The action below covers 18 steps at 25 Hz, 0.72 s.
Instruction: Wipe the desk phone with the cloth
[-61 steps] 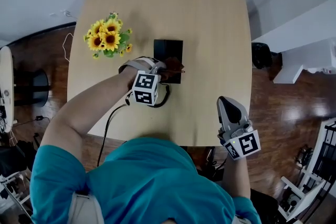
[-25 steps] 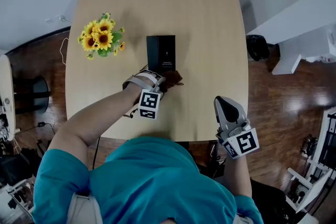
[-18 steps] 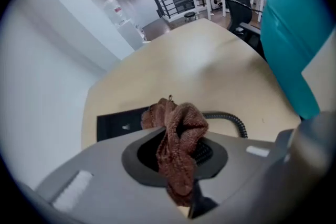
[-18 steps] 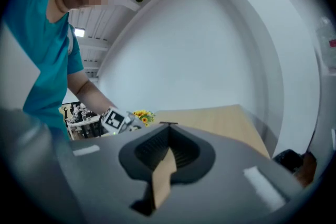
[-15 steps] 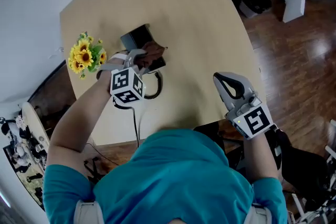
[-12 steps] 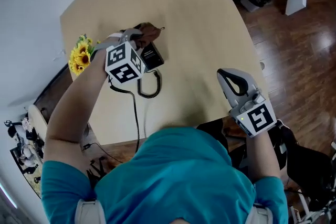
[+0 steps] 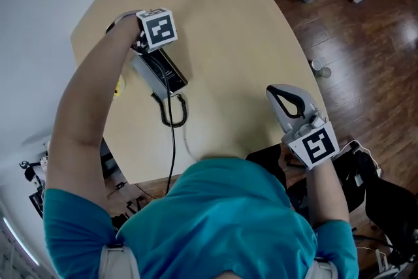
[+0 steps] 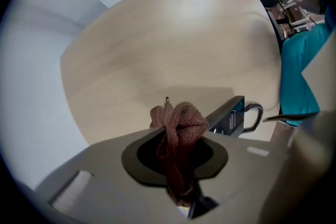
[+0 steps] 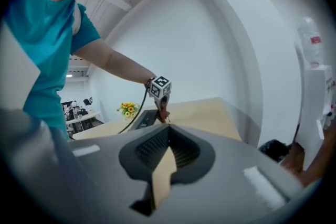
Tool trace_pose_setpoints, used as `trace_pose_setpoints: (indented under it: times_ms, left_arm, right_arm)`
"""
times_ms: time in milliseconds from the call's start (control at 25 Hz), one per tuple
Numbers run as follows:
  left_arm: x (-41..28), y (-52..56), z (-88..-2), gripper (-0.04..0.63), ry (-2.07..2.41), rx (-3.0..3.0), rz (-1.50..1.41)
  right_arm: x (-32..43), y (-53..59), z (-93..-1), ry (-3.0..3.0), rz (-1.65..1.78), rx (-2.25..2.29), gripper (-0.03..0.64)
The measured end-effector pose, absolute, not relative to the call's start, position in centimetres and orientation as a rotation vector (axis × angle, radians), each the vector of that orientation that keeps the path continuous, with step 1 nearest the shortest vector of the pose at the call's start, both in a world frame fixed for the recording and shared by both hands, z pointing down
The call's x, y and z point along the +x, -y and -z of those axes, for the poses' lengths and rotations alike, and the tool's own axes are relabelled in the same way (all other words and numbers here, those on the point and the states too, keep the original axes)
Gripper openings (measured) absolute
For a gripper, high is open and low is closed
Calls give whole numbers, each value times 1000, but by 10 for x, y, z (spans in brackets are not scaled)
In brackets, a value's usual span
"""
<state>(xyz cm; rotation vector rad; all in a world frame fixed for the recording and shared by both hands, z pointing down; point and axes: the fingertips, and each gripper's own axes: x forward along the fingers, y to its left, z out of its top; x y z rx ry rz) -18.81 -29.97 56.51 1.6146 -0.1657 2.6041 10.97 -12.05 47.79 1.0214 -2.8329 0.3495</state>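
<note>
The cloth (image 8: 178, 126), a reddish-brown bunch, is clamped between the closed jaws of the left gripper (image 8: 176, 157), so that its loose folds stick out past the jaw tips as a wiping pad. The desk phone (image 7: 160, 71) is seen just behind this gripper, on the person's side. In the left gripper view only its dark corner (image 8: 230, 115) is shown, just to the right of the cloth. Whether cloth and phone are touching cannot be told. The coiled cord (image 7: 174, 110) is left trailing from the phone's near end, farther back from the gripper.

The right gripper (image 7: 285, 100) is held well apart, off the near edge of the table (image 7: 228, 23). Its jaws are drawn almost together on nothing, and it is probably parked there to be kept clear of the wiping.

Compared with half a second ago, the left gripper is carried farther out along the phone, past its far end. The phone's top, then partly covered by cloth and gripper, is now exposed. The sunflowers are now mostly hidden by the forearm. The right gripper is hardly moved.
</note>
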Motion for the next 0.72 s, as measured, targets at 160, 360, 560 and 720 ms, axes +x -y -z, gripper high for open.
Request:
trace_pose_setpoints:
  times_ms: [160, 360, 560, 720]
  left_arm:
    - [-191, 296, -576, 75, 101, 1473, -2632]
    - [-188, 286, -578, 75, -4, 1384, -2669]
    - [-185, 269, -572, 75, -46, 1392, -2635]
    - [-181, 256, -568, 75, 18, 1465, -2552]
  right_arm:
    - [114, 133, -488, 2827, -336, 1001, 2]
    - [116, 147, -482, 2865, -306, 1005, 2]
    - [117, 151, -481, 2880, -320, 1006, 2]
    - [118, 150, -481, 2882, -340, 1005, 2]
